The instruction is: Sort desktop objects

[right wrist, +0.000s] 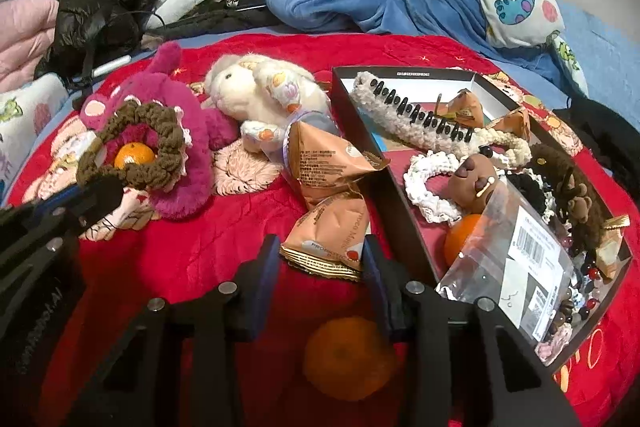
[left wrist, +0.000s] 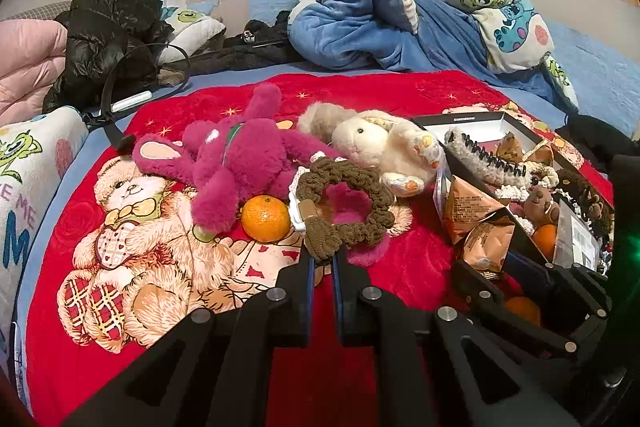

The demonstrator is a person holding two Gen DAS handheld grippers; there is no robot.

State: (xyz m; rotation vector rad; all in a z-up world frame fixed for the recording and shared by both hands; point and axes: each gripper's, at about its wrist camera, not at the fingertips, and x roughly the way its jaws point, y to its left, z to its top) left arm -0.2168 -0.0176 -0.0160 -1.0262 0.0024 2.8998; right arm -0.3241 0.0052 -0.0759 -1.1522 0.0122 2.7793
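The left tool (left wrist: 322, 259) is pinched nearly closed on the brown crocheted scrunchie (left wrist: 346, 203), holding it lifted above the red blanket (left wrist: 408, 267) with the pink plush (left wrist: 240, 163) and a loose orange (left wrist: 266, 219) behind it. The right tool (right wrist: 320, 267) has its jaws partly closed around the lower orange snack packet (right wrist: 328, 239), which lies on the blanket just beside the black box (right wrist: 384, 195); the pads look to be touching the packet's crimped edges, though the fisheye view makes true contact hard to confirm. No earlier view is available to show motion. A second snack packet (right wrist: 324, 163) leans against the box wall above it, and another orange (right wrist: 348, 359) sits below the right tool, blurred and close to the lens. The box already holds hair ties, a claw clip (right wrist: 416, 111), a small brown bear (right wrist: 476, 183) and a clear bag (right wrist: 516, 259), so it appears to be the sorting target. The main risk is that the puffed foil packet slides out of a shallow grip at its edge, or that lifting it drags the upper packet along. The soft blanket gives under pressure, which could tip the tool into the box wall. The dangling scrunchie could also snag the plush if the left hand swings toward the box.
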